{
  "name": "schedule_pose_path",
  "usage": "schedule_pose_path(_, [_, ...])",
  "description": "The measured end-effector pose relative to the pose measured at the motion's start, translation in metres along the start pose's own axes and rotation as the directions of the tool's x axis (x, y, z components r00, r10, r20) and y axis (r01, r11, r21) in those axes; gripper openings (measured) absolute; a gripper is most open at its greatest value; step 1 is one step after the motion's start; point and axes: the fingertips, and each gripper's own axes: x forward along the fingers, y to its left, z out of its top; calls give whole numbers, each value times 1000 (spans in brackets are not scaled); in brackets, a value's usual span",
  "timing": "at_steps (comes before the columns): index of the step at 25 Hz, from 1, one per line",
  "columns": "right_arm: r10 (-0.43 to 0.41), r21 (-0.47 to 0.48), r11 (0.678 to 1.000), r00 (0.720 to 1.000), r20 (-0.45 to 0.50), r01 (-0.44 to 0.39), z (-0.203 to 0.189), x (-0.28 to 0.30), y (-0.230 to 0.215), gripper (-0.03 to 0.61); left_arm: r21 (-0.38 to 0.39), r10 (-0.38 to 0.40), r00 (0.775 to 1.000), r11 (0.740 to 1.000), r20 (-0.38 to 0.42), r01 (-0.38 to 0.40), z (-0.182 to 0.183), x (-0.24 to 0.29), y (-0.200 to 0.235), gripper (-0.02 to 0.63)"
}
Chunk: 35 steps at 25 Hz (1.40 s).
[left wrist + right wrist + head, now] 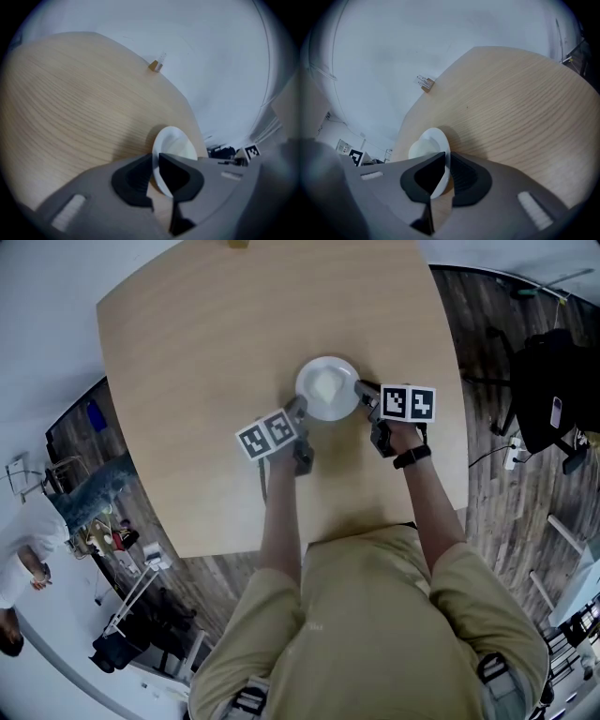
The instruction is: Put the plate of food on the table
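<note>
A white plate (327, 387) with pale food lies flat on the round wooden table (197, 343). My left gripper (300, 410) is at its near-left rim and my right gripper (365, 391) at its right rim. In the left gripper view the plate (176, 144) has its rim standing between the dark pads of the left gripper (155, 162), which look slightly parted around it. In the right gripper view the plate (424, 144) likewise has its rim inside the loosened jaws of the right gripper (447, 162).
A small tan block (157, 63) (425, 83) sits at the table's far edge. A black chair with a bag (548, 390) stands on the wooden floor to the right. At the lower left are a person (19, 568) and clutter.
</note>
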Motion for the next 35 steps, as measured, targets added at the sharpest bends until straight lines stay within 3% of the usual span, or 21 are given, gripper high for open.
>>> schedule_pose_path(7, [-61,-54,997,997,39,63,0,1,-4,53,106,84,996,991,18,-85,1,-2,-1,56])
schedule_pose_path(9, [-77,-72,994,995,69,82,2,-2,-5,103,142,91,996,985,24,-93,1,-4,-3,119])
schedule_pose_path(11, [-83,-86,992,993,89,90,4,-6,-5,145,180,88,996,979,31,-92,1,-7,-8,160])
schedule_pose_path(15, [-85,-125,987,987,133,102,6,-23,-2,166,239,63,995,968,71,-79,4,-21,-21,201])
schedule_pose_path(22, [-60,-251,961,971,233,119,6,-54,18,175,390,33,986,916,166,-96,7,-52,-39,253])
schedule_pose_path(28, [-150,-372,879,914,376,297,2,-93,28,153,428,21,953,890,301,-155,5,-93,-47,216])
schedule_pose_path(35, [-136,-426,827,867,480,366,-22,-125,63,107,521,-23,891,818,453,-243,-5,-146,-71,163])
